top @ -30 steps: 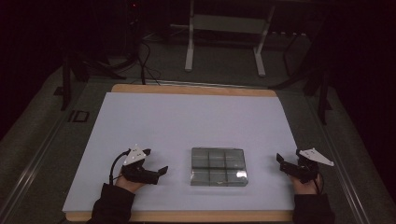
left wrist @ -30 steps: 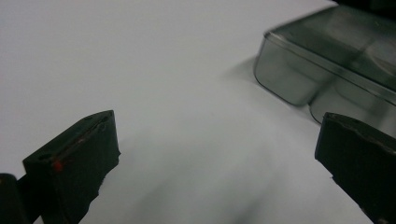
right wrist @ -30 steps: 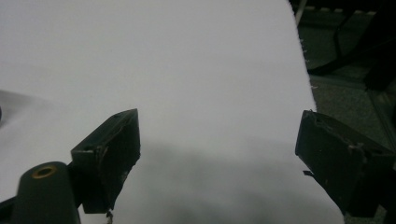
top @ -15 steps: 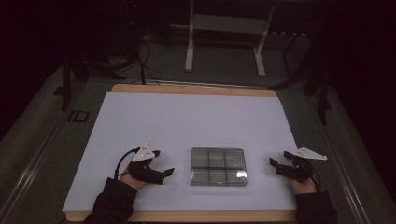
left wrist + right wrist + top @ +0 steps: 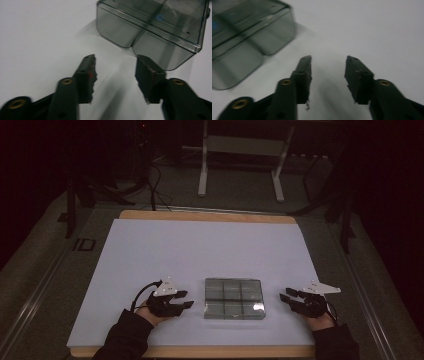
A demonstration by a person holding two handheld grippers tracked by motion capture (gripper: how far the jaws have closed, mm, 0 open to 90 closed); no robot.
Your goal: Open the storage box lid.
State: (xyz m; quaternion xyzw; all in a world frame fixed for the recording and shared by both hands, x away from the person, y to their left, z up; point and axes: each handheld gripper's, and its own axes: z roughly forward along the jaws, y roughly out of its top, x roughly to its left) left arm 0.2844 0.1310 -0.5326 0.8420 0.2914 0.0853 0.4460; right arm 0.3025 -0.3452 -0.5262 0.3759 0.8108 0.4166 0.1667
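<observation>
White table (image 5: 200, 250); gripper views reveal clear box (image 5: 234, 298) walls, high view compartments.

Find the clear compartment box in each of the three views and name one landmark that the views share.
High view: the clear compartment box lies near the front middle of the white table sheet.
Left gripper view: the box is at the upper right.
Right gripper view: the box is at the upper left.
Shared landmark: the white table sheet under the box.
</observation>
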